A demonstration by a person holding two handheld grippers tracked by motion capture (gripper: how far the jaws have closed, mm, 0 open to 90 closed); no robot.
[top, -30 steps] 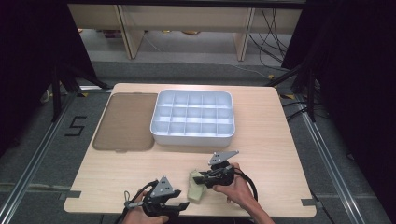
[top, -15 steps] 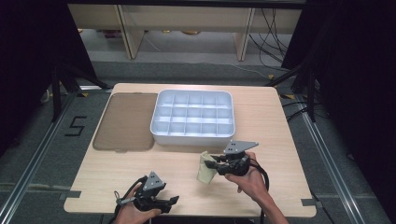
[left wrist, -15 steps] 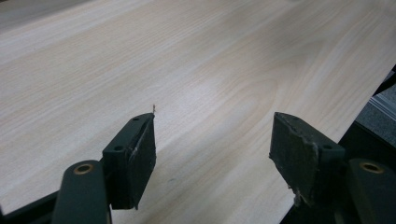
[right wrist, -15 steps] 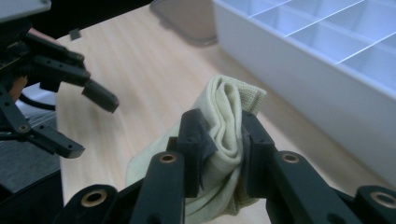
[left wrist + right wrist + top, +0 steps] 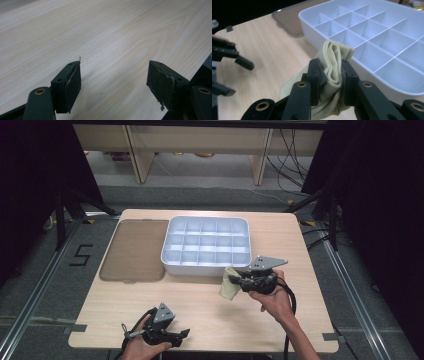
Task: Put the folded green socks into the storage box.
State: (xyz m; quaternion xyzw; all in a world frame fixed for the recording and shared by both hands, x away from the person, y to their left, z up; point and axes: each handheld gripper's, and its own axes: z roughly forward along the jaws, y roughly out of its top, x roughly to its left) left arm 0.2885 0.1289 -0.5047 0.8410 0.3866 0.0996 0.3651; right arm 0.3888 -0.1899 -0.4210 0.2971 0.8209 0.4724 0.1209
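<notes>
Since the earlier frame, the right gripper (image 5: pixel 239 281) has lifted the folded cloth (image 5: pixel 229 283) to the compartment tray's (image 5: pixel 206 246) near rim, clamped for insertion; the left gripper (image 5: pixel 176 336), jaws just opened and empty, rests clear.

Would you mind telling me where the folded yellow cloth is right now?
In the high view, the yellow cloth hangs clamped in the right hand-held gripper, just off the near right corner of the white divided tray.
</notes>
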